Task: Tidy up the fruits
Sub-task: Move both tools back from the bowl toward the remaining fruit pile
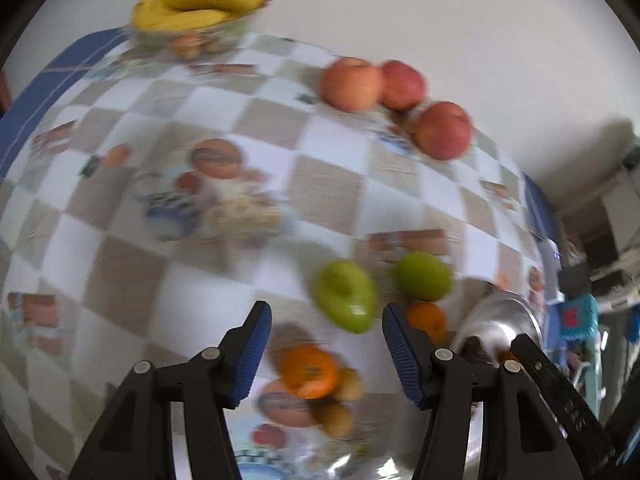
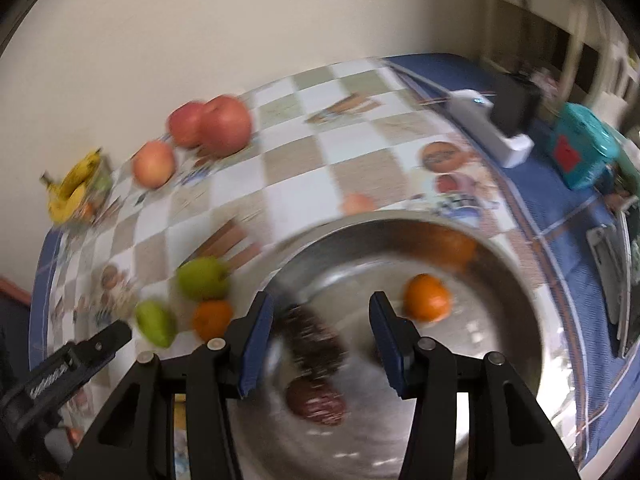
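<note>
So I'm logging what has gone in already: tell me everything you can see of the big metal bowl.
The metal bowl is wide, round and shallow, of shiny silvery metal that reflects its contents. It sits upright on the checked tablecloth near the table's blue-edged corner. Inside lie one orange and two dark reddish-brown fruits, blurred beyond naming. The right gripper hovers above it, jaws apart and empty. Another orange lies just outside its rim.

three red apples (image 1: 396,100) sit grouped near the wall, bananas (image 1: 196,6) top a far glass bowl, two green pears (image 2: 188,300) lie beside an orange (image 2: 212,318), and another orange (image 2: 427,297) rests inside the metal bowl (image 2: 516,280).
</note>
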The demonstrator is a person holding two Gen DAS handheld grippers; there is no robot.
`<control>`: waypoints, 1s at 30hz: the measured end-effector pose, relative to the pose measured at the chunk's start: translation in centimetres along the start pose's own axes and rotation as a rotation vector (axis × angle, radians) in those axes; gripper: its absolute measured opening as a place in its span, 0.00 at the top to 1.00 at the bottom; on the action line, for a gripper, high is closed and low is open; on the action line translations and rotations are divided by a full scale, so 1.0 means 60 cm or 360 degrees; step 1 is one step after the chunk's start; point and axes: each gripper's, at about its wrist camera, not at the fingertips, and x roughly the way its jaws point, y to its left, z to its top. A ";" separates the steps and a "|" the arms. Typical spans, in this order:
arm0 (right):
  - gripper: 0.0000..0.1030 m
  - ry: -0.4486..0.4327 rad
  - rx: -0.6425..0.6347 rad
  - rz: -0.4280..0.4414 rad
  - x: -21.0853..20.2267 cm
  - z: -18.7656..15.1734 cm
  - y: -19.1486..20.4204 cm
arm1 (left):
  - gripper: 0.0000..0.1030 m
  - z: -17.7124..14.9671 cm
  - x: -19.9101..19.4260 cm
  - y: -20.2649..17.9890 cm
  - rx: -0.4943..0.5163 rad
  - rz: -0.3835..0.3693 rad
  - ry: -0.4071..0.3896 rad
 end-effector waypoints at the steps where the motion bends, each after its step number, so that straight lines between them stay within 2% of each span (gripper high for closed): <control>1: 0.46 0.0012 -0.0026 0.0016 0.003 -0.004 0.011 | 0.38 0.002 -0.002 0.009 -0.0018 0.0016 -0.0001; 2: 0.43 0.0030 -0.0055 0.0035 0.006 -0.009 0.023 | 0.36 0.003 -0.005 0.020 -0.0038 0.0027 0.0000; 9: 0.42 0.0092 -0.0194 0.0066 0.024 -0.036 0.086 | 0.27 -0.005 -0.017 0.078 -0.0162 0.0123 0.0018; 11: 0.40 0.0097 -0.0250 0.0067 0.026 -0.044 0.100 | 0.20 -0.006 -0.021 0.094 -0.0202 0.0141 0.0010; 13: 0.29 0.0102 -0.0298 0.0077 0.028 -0.049 0.112 | 0.14 -0.007 -0.026 0.106 -0.0233 0.0159 -0.0002; 17: 0.29 0.0092 -0.0372 0.0086 0.029 -0.055 0.133 | 0.00 -0.010 -0.039 0.131 -0.0268 0.0214 -0.0044; 19: 0.27 0.0093 -0.0409 0.0102 0.030 -0.059 0.143 | 0.00 -0.010 -0.049 0.142 -0.0285 0.0239 -0.0078; 20: 0.20 0.0093 -0.0420 0.0108 0.030 -0.060 0.147 | 0.00 -0.009 -0.053 0.147 -0.0294 0.0248 -0.0095; 22: 0.14 0.0090 -0.0441 0.0134 0.030 -0.063 0.154 | 0.00 -0.007 -0.064 0.158 -0.0318 0.0270 -0.0140; 25: 0.14 0.0098 -0.0441 0.0187 0.032 -0.064 0.160 | 0.00 -0.004 -0.080 0.171 -0.0378 0.0287 -0.0231; 30: 0.14 0.0105 -0.0521 0.0221 0.036 -0.074 0.180 | 0.00 0.000 -0.075 0.166 -0.0355 0.0250 -0.0214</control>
